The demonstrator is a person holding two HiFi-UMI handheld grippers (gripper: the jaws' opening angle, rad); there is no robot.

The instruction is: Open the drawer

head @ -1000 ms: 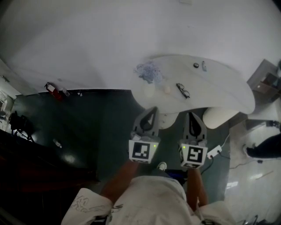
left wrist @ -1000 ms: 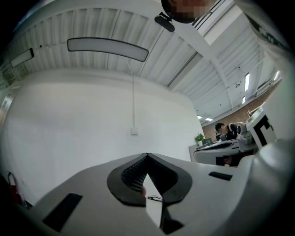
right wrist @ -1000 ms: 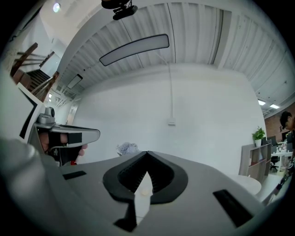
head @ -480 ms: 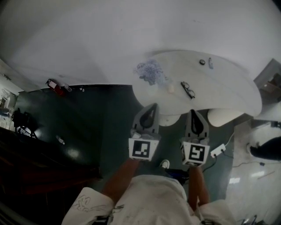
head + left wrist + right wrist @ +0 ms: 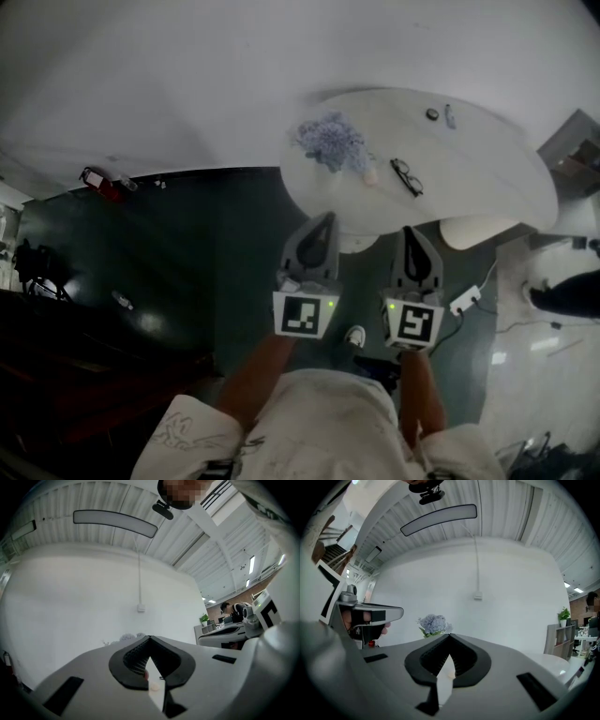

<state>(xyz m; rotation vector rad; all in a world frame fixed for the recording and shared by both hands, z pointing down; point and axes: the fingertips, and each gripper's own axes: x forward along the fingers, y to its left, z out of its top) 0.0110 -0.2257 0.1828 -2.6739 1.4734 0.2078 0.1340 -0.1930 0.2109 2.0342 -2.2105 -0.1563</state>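
Centre frame, my left gripper (image 5: 325, 220) and right gripper (image 5: 411, 232) were pale grey, wedge-shaped shells with black ribbed pads (image 5: 135, 659) inside. Each carried a white cube (image 5: 306, 315) bearing a black square marker and a small green light. At the bottom, I wore a white shirt (image 5: 328, 422), with a dark line drawing (image 5: 173, 433) on the sleeve at lower left.

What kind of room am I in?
Probably an open-plan office or studio: a white curved table with glasses and blue flowers on it, a ribbed ceiling with a long light, and desks beyond.
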